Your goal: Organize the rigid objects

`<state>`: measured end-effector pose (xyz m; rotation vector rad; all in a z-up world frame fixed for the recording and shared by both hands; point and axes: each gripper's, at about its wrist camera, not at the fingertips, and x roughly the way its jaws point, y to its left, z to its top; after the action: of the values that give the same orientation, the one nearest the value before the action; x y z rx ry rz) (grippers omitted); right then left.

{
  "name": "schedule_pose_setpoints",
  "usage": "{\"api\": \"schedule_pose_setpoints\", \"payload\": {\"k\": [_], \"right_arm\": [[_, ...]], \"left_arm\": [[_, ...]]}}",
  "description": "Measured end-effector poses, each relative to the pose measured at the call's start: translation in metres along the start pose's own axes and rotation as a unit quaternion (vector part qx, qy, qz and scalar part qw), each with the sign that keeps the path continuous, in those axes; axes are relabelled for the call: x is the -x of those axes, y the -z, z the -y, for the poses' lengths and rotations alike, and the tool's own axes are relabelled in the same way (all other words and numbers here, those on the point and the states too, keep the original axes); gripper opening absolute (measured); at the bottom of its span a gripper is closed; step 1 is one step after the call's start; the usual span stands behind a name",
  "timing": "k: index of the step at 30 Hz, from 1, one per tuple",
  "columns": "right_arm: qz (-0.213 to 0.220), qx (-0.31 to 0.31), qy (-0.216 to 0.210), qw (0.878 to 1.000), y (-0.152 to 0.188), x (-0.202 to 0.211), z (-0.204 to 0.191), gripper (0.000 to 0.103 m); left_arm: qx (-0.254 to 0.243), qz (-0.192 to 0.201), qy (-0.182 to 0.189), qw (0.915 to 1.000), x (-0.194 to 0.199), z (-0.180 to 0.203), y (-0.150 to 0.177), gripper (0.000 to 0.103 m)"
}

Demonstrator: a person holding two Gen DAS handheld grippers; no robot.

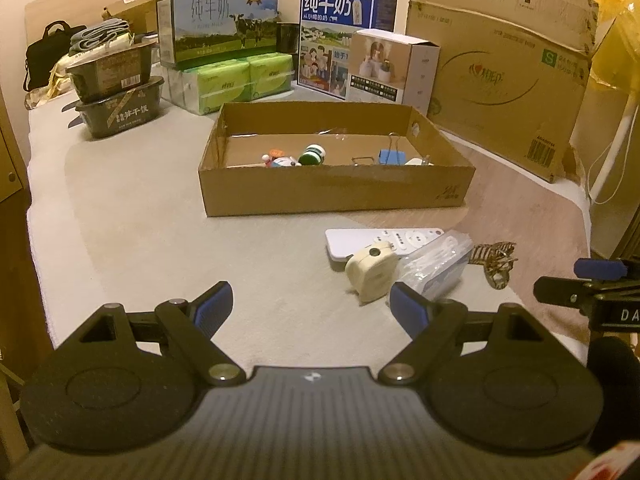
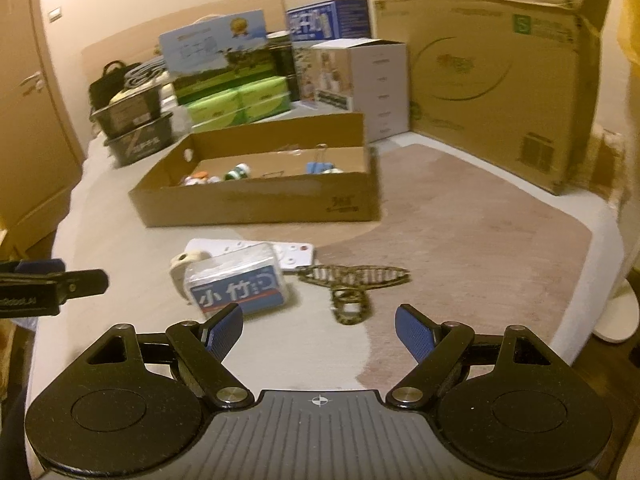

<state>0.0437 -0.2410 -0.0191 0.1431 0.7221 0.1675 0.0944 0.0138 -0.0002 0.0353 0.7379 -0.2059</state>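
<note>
While we hold each gripper (image 1: 311,305) (image 2: 319,330) open and empty, loose items await sorting before the half-filled cardboard tray (image 1: 336,196).

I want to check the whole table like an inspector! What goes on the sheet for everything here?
Surface: cloth-covered table, grey, with a brownish patch on the right.
Job's things: open cardboard box holding toys and a blue binder clip; outside lie a white remote, cream tape measure, clear floss-pick box, gold hair claw.
Clutter: milk cartons, tissue packs, stacked black bowls behind.
Grippers: left gripper and right gripper open, empty.
Cables: nothing seen.
Surroundings: large carton, wall.
</note>
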Motion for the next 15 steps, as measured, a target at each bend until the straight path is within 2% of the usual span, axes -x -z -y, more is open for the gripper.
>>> {"api": "schedule_pose_setpoints", "payload": {"k": [10, 15], "right_arm": [[-0.005, 0.027, -0.038, 0.999, 0.003, -0.032, -0.025, 0.084], [-0.008, 0.047, -0.057, 0.997, 0.005, -0.051, -0.041, 0.088]], "left_arm": [[0.006, -0.009, -0.005, 0.9999, -0.017, -0.021, 0.0, 0.084], [0.012, -0.011, -0.008, 0.9998, -0.025, -0.031, -0.002, 0.084]]}}
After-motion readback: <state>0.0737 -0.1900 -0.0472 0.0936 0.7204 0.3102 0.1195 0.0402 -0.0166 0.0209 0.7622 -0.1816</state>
